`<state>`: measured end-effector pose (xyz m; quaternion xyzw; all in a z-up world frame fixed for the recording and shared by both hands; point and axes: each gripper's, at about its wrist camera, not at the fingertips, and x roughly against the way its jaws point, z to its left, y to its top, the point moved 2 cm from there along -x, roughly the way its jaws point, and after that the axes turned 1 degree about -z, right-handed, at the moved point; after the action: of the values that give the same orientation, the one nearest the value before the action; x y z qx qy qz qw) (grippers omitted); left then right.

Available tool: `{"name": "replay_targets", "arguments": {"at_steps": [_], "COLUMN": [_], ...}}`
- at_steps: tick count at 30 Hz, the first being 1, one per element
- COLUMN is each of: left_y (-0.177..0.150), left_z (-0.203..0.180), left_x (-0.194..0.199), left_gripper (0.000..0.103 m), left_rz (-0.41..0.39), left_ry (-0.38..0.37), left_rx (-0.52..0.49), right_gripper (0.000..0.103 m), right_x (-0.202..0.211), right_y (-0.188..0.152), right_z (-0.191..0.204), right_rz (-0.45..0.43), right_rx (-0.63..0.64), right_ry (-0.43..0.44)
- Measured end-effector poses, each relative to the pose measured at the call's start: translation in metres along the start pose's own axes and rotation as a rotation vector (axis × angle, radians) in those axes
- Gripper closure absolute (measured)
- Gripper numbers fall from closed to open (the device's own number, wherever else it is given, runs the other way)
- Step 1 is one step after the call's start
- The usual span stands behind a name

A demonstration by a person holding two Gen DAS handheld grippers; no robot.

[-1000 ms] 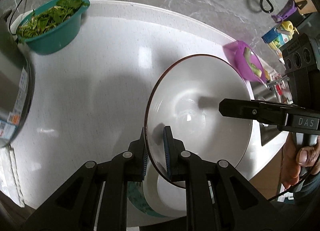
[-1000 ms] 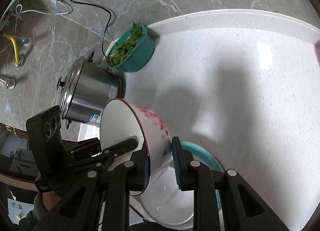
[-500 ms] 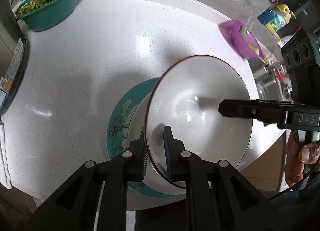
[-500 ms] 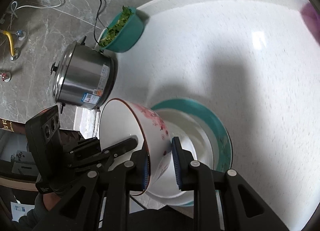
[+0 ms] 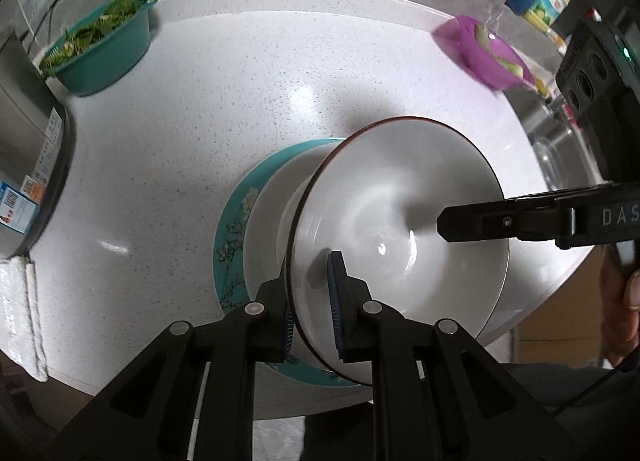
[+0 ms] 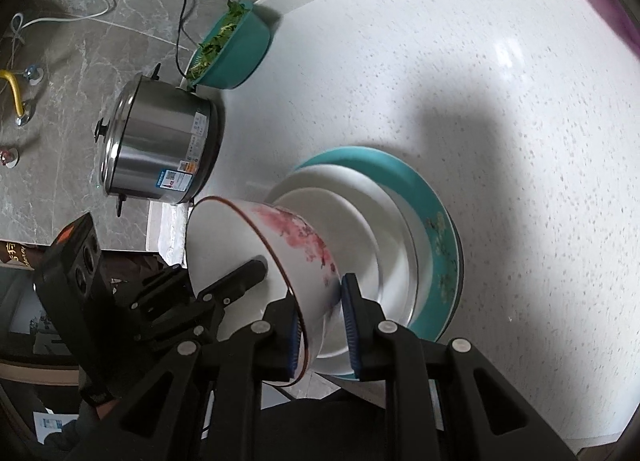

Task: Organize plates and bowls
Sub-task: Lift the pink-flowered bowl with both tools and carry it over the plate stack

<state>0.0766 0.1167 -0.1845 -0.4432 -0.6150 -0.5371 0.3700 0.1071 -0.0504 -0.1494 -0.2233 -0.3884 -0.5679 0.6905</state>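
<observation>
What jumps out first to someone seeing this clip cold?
The white bowl with pink blossoms, pinched at opposite rims by the left gripper and right gripper, hangs over the white plate on the teal floral plate. Behind, a teal basin of greens and steel pot.

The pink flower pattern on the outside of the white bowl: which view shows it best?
The right wrist view: the white bowl with the pink flower pattern shows its outer wall there, the pink blossoms plainly visible between its rim and foot. The left wrist view looks into the same bowl and shows only its plain white inside and dark rim, no pattern.
</observation>
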Motion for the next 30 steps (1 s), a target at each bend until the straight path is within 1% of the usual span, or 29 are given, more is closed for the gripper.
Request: {"name": "replay_targets", "arguments": {"at_steps": [3, 7, 12, 17, 21, 26, 30], "left_y": [-0.002, -0.003, 0.000, -0.001, -0.002, -0.004, -0.004], "left_z": [-0.005, -0.005, -0.008, -0.011, -0.013, -0.017, -0.019], "left_x": [-0.003, -0.008, -0.010, -0.006, -0.005, -0.003, -0.007], "left_gripper": [0.090, 0.089, 0.087, 0.087, 0.087, 0.087, 0.085], "left_rz": [-0.012, -0.017, -0.049, -0.101, -0.113, -0.143, -0.149], "left_ry": [0.037, 0.051, 0.080, 0.125, 0.139, 0.178, 0.212], "left_rx": [-0.023, -0.031, -0.044, -0.079, -0.087, -0.109, -0.131], "right_gripper": [0.082, 0.082, 0.083, 0.084, 0.084, 0.084, 0.084], "right_x": [-0.006, -0.011, -0.013, -0.015, -0.016, -0.015, -0.018], "right_y": [-0.002, -0.001, 0.003, 0.004, 0.004, 0.002, 0.000], "right_z": [-0.005, -0.011, -0.013, -0.013, -0.013, -0.014, -0.015], "right_rz": [0.018, 0.027, 0.032, 0.054, 0.062, 0.078, 0.100], "right_rx": [-0.014, -0.029, -0.032, -0.033, -0.036, -0.053, -0.058], "right_ry": [-0.003, -0.001, 0.001, 0.005, 0.005, 0.017, 0.017]}}
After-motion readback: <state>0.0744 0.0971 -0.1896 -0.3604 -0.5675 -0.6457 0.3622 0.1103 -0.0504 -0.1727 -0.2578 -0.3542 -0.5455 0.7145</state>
